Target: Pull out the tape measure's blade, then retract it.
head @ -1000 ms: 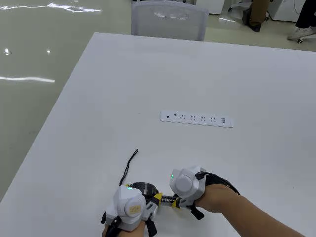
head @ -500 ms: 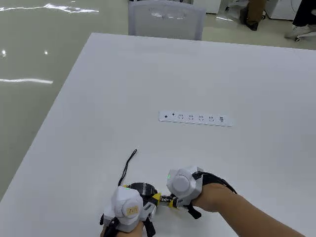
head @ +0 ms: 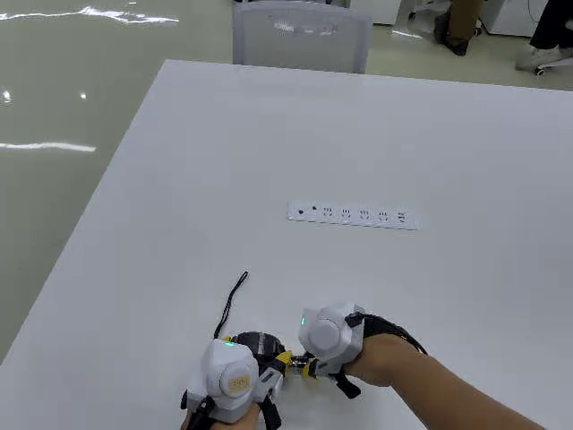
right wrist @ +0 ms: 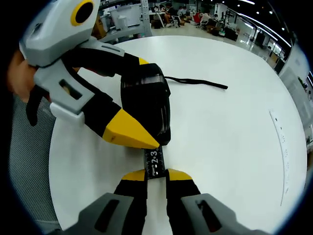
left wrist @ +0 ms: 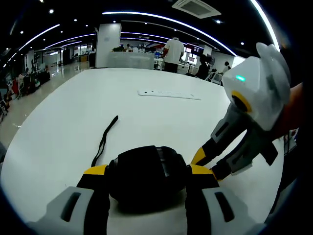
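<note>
- Since half a second ago the right gripper (right wrist: 156, 174) has come a little nearer to the left gripper (left wrist: 149, 171). The power strip (head: 354, 215) keeps its place in the head view, so it is the gripper that moved and not the camera.
- The left gripper is pressed on the black tape measure (left wrist: 146, 180), with one yellow tip on each side of the case. The case rests on the white desk (head: 269, 152).
- The right gripper is pinching the blade (right wrist: 154, 160). Its two tips are closed on it, with nothing but the blade between them.
- Only a short piece of blade, with the numbers 2 and 3 on it, shows between the tips of the right gripper and the case. The case is just ahead of this gripper.
- The tips of the right gripper are just beside the right tip of the left gripper. I cannot tell whether they touch.
- A black strap (left wrist: 104, 141) lies flat on the desk, running from the case ahead of the left gripper and a little to its left.
- The power strip lies well ahead of both grippers, apart from them.
</note>
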The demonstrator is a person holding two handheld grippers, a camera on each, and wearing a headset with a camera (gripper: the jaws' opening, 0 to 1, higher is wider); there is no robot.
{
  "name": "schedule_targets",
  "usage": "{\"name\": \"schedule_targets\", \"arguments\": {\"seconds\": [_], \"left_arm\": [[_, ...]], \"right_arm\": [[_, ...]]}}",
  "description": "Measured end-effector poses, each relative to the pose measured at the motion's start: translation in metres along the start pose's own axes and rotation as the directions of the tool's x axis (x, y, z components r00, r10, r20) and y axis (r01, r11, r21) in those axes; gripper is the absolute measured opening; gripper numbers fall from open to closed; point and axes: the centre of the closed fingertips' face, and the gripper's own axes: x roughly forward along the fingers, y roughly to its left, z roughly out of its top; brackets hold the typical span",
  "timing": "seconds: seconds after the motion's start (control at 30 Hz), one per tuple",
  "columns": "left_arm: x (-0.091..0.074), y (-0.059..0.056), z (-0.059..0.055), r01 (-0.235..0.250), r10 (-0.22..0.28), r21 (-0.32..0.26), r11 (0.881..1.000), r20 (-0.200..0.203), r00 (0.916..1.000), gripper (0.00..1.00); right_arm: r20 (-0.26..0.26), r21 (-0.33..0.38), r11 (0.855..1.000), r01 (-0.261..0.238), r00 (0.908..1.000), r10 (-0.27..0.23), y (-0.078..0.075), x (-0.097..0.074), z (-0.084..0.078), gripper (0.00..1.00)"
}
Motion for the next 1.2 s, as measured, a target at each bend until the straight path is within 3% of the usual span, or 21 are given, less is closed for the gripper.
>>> {"name": "schedule_targets", "arguments": {"seconds": [0.33,0.6,0.87,0.97,1.1,1.2], "left_arm": [[0.000,0.000,-0.001,0.010,-0.010,0.002,1.000,0.002,0.9999,0.58],[0.001,0.001,-0.003,0.012,-0.012,0.002,1.000,0.000,0.9999,0.58],[0.000,0.001,-0.002,0.013,-0.013,0.003,1.000,-0.001,0.9999,0.58],[0.001,0.001,-0.002,0.014,-0.014,0.004,1.000,0.000,0.9999,0.58],[0.000,0.000,-0.002,0.016,-0.016,0.005,1.000,-0.001,0.9999,0.58],[0.000,0.000,-0.001,0.017,-0.017,0.006,1.000,0.000,0.9999,0.58]], "right_arm": [[0.022,0.008,1.000,-0.001,0.9998,0.000,0.001,0.006,0.009,0.13],[0.027,0.004,1.000,-0.004,0.9996,0.004,0.005,0.001,0.014,0.14],[0.071,-0.037,0.999,-0.010,0.9974,0.012,0.003,0.005,0.016,0.14],[0.089,-0.003,1.000,-0.007,0.9960,0.008,0.004,0.003,0.016,0.15],[0.072,-0.055,0.998,0.006,0.9974,-0.002,0.007,0.003,0.014,0.16],[0.081,-0.024,1.000,0.011,0.9967,-0.009,0.003,0.005,0.013,0.16]]}}
